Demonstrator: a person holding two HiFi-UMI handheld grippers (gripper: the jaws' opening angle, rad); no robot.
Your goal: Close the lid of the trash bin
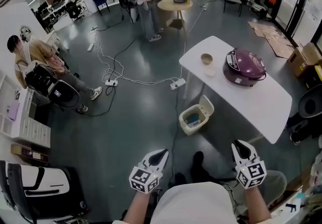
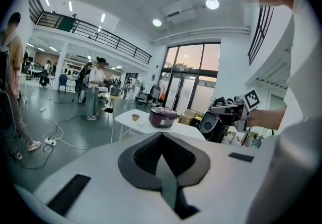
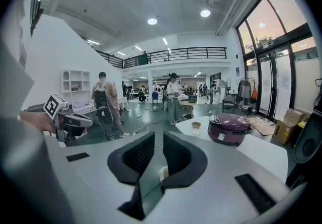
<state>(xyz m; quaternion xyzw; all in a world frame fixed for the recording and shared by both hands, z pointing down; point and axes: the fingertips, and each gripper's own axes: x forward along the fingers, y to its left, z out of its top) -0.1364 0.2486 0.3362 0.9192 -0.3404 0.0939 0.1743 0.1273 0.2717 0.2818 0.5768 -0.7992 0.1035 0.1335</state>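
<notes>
**A:** Head view first. Where is the bin?

**B:** The bin [image 1: 193, 119] stands on the floor [image 1: 136, 117], just beside the near-left edge of the white desk [image 1: 266, 104]. Its lid [image 1: 207, 104] is up and tilts back toward the desk, so the bin is open.

**A:** And the grippers?

**B:** The left hand-held gripper [image 1: 160, 155] and the right hand-held gripper [image 1: 241, 146] sit low in the picture. Both are well apart from the bin, which lies ahead and between them. Neither touches anything.

**A:** What is on the desk?

**B:** A purple cooker [image 1: 244, 67] and a cup [image 1: 207, 59], a little apart from each other. Cables [image 1: 126, 78] trail over the floor beyond.

**A:** Now the left gripper view.

**B:** The left hand-held gripper [image 2: 161, 135] has its jaws pressed together at the tips, with nothing between them. Past them stands the desk [image 2: 143, 123] with the cooker [image 2: 162, 116] and the cup [image 2: 135, 116]. The right hand-held gripper [image 2: 221, 110] shows at the right.

**A:** And the right gripper view?

**B:** The right hand-held gripper [image 3: 155, 140] has its jaws spread, with a clear gap between them and the pads on nothing. A pale patch [image 3: 163, 172] shows low in the gap, and I cannot tell what it is. The cooker [image 3: 229, 128] and the cup [image 3: 196, 126] stand on the desk [image 3: 261, 150] to the right. The left hand-held gripper [image 3: 83, 119] shows at the left, and a person [image 3: 103, 102] with a backpack stands beyond it.
</notes>
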